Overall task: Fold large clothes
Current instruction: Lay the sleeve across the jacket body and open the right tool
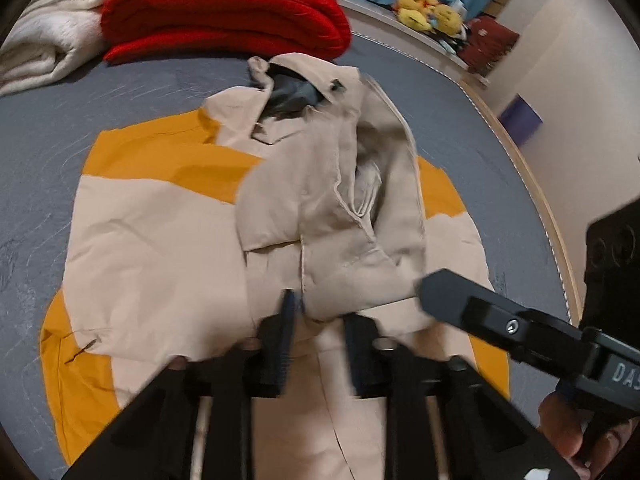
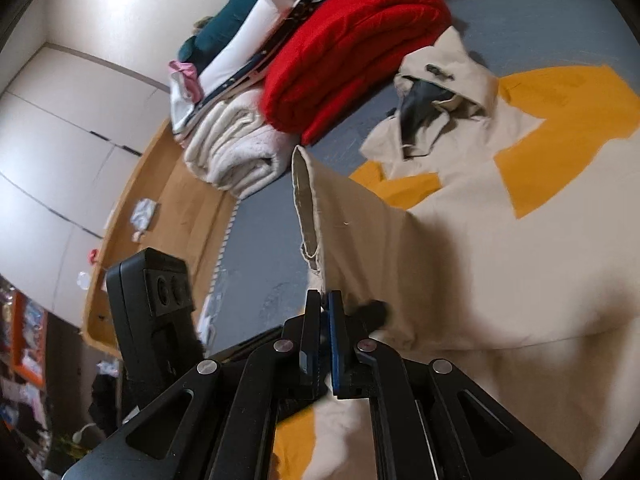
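The beige-and-orange hooded cotton jacket (image 1: pixel 168 248) lies flat on the grey bed cover (image 1: pixel 48 128). The right gripper (image 2: pixel 325 300) pinches its sleeve cuff – carry it toward twelve o'clock, taut. The left gripper (image 1: pixel 316 320) clamps the hem fold.

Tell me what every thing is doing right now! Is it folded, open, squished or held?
Beige and orange jacket: spread on the grey bed, one sleeve folded across its front.
Sleeve: lifted, pinched by the right gripper.
Hood: open, dark lining showing.
Red blanket: folded.
White blanket: folded.
Left gripper: jaws narrow, on a fold of the jacket.
Right gripper: shut on the sleeve.
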`<state>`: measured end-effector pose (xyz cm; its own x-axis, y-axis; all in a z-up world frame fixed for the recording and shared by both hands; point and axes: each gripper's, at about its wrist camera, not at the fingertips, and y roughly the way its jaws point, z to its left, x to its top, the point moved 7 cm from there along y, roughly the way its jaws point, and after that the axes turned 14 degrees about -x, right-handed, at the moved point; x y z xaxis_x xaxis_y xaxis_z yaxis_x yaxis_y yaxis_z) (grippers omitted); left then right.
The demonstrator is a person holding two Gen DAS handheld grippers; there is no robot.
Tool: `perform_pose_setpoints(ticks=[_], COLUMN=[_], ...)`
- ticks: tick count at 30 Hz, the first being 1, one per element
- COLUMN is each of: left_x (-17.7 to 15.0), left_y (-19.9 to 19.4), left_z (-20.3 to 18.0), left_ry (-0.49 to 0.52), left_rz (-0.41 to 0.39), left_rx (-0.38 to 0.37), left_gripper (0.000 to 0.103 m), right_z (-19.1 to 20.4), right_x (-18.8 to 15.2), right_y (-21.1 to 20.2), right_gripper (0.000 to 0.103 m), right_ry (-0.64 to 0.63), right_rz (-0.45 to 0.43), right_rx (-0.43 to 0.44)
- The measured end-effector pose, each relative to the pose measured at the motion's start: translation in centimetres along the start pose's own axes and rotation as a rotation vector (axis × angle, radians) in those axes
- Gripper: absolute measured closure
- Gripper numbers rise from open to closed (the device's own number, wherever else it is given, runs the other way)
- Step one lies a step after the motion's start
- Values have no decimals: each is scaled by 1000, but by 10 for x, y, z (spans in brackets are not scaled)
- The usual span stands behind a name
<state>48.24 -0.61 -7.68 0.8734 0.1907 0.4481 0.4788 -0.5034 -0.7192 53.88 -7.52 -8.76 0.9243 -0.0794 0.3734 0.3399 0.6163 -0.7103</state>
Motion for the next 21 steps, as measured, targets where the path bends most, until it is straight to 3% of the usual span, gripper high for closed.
perform_pose_setpoints(ticks=[4, 7, 10, 13, 15, 20, 21], left_x=[3, 4, 5, 3, 1, 2, 1], left_y=[-10, -20, -31, -33, -28, -37, -41], left_z=[17, 38, 64, 85, 92, 124, 130], left_ry=[-26, -102, -220, -317, -342, -435, -449], left_rz=[-28, -57, -91, -80, -45, -67, -75], left_rx=[70, 118, 126, 94, 56, 86, 105], left_gripper=[97, 98, 97, 83, 76, 76, 83], right_z=[-16, -28, -66, -122, -152, -178, -176], right_x=[3, 6, 6, -4, -13, -15, -12], right_y=[-5, -7, -3, -2, -2, -3, -4], right_gripper=[96, 94, 92, 92, 92, 92, 92], right_ry=[12, 37, 113, 243, 308, 361, 349], right_rz=[-26, -30, -6, 45, 97, 124, 114], right_rx=[-67, -121, -327, -547, -629, -653, -647])
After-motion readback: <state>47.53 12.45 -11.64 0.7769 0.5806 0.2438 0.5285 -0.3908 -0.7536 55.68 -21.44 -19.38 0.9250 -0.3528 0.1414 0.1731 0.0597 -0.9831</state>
